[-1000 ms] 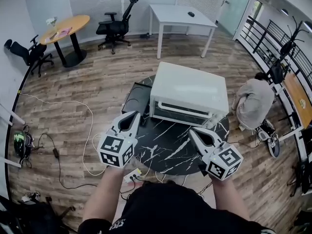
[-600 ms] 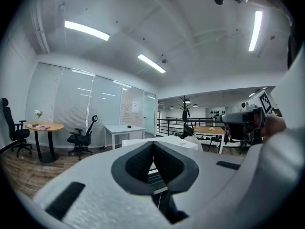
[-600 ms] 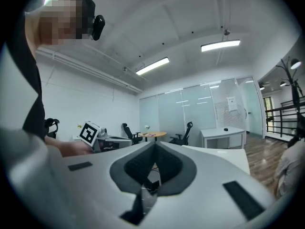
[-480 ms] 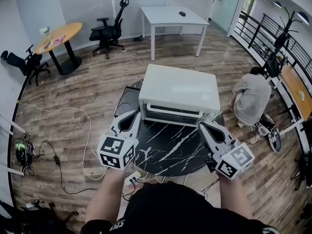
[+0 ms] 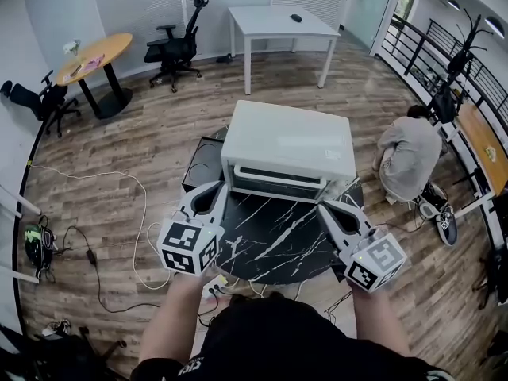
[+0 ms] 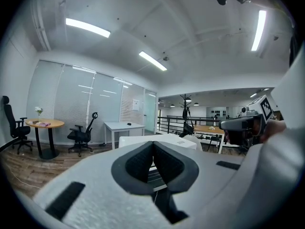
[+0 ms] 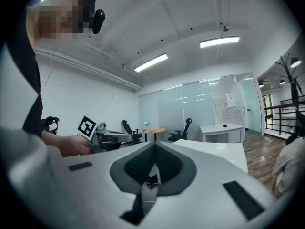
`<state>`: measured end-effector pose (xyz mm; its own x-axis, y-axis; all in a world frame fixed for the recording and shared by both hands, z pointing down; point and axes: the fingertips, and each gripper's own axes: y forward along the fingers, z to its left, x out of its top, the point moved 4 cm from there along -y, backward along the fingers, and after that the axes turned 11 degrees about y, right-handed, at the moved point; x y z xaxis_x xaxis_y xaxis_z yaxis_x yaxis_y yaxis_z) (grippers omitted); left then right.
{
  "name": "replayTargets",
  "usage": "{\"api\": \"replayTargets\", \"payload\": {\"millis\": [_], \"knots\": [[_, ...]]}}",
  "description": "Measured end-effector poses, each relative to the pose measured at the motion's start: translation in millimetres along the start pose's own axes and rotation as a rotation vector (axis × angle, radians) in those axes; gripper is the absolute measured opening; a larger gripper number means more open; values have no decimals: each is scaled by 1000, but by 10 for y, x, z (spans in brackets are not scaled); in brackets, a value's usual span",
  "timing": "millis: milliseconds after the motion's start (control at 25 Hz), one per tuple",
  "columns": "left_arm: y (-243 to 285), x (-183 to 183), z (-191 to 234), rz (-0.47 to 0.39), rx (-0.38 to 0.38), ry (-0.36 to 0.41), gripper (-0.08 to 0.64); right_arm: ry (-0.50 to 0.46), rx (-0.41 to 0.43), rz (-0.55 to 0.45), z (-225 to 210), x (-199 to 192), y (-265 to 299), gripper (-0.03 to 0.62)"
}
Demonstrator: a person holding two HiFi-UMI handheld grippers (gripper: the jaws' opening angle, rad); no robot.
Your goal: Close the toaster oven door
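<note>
The white toaster oven [image 5: 287, 145] stands on a round black marble table [image 5: 270, 248]. Its front door [image 5: 276, 179], with a bar handle, looks upright against the body. My left gripper [image 5: 221, 187] is shut and empty, its tip just short of the oven's front left corner. The right gripper [image 5: 321, 207] is also shut and empty, below the front right corner. Neither touches the oven. In the left gripper view the closed jaws [image 6: 152, 144] point at the oven [image 6: 178, 140]. In the right gripper view the closed jaws [image 7: 154, 146] sit beside the oven's top [image 7: 214, 149].
A black box [image 5: 205, 161] lies left of the oven on the table. A person [image 5: 411, 161] crouches on the floor to the right. Cables [image 5: 119, 213] and a power strip [image 5: 216, 286] lie on the wooden floor. A white desk [image 5: 278, 22] and office chairs [image 5: 178, 50] stand far back.
The head camera has shifted, so the oven sits more central in view. The right gripper has drifted slightly right and up. Both grippers stay shut.
</note>
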<state>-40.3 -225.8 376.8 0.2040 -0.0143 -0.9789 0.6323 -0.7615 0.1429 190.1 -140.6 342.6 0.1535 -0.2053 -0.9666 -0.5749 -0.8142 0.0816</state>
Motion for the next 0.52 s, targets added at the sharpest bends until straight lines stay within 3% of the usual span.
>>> {"api": "replayTargets", "payload": {"millis": [520], "knots": [[16,-32,-89,8,-12,-2,2,8,-18,4,-58,-60,-132,5]]}}
